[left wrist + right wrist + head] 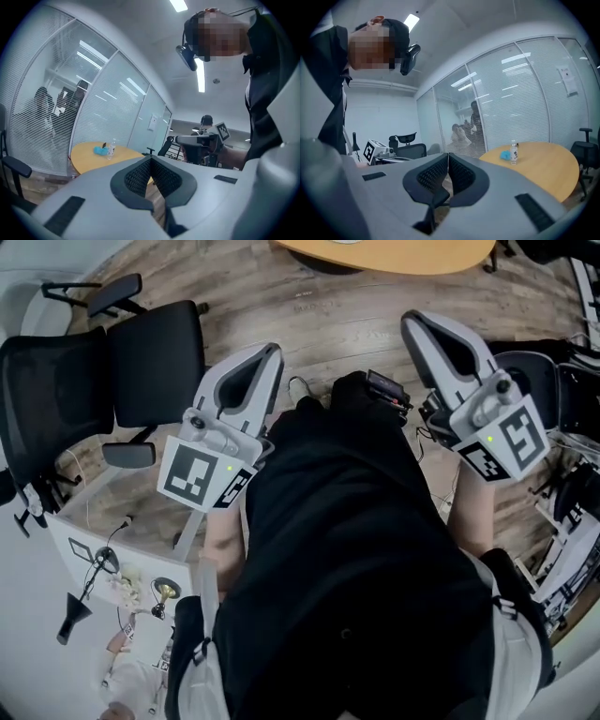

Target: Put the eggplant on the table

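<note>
As the person faces the round yellow counter (pixel 394 254) across the wood floor (pixel 309 324), both forearms reach forward on either side of the black-clad torso. They carry the left gripper (pixel 270 352) and the right gripper (pixel 414 322) roughly level and side by side, well apart. Each gripper's fingers are pressed together at the tips with nothing between them. Far ahead on the counter, a clear bottle (pixel 514 152) stands just beside a small blue object (pixel 505 154). No view shows the eggplant.
</note>
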`<state>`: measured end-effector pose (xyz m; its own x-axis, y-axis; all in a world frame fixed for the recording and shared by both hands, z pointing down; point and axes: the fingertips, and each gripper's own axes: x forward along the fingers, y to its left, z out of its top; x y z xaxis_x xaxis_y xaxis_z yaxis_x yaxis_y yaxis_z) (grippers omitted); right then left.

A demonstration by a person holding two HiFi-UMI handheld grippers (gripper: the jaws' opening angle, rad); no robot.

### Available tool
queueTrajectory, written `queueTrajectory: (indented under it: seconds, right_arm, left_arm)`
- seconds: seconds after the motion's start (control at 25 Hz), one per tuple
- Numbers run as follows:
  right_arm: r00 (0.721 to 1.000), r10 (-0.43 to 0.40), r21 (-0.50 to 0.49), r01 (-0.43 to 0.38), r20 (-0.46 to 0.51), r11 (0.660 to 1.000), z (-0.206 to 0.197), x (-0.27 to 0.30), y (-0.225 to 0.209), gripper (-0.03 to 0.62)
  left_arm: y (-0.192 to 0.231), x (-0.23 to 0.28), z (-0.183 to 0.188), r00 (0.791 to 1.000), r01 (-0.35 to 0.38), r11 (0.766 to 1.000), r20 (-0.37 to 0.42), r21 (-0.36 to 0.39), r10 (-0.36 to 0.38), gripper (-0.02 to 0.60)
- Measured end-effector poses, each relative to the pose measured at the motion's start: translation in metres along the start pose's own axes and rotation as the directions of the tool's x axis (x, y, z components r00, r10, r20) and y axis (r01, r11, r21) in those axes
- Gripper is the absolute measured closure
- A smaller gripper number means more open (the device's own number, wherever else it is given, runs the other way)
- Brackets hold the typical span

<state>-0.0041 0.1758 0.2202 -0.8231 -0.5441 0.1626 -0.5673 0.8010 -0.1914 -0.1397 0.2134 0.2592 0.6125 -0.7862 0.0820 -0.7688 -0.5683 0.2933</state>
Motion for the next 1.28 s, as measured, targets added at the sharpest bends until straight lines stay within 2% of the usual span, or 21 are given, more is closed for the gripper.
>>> queueTrajectory:
  seconds: [0.2,0.36,0.6,1.28]
  right_arm:
    - [0.998,0.037,-0.072,-0.033,0.059,0.997,0.030,-0.015,0.019,0.574]
    - [0.995,0.021,-0.029,-0.018,0.096,0.999,0.036,-0.035,0.012,0.576]
    - [0.997,0.020,-0.080,-0.015,0.068,0.997,0.030,-0.051,0.019,0.577]
    - [0.997,0.036,-0.090,-0.030,0.065,0.996,0.018,-0.056,0.029,0.577]
  left_arm:
    - [-0.011,0.005,-0.006,0.999,0.037,0.999,-0.015,0.012,-0.037,0.571]
    - [-0.033,0.019,0.003,0.998,0.069,0.997,-0.012,0.022,-0.069,0.571]
    - [-0.064,0.032,0.000,0.991,0.131,0.991,-0.024,0.023,-0.130,0.571]
    - [-0.058,0.019,-0.011,0.992,0.110,0.994,-0.060,0.000,-0.110,0.571]
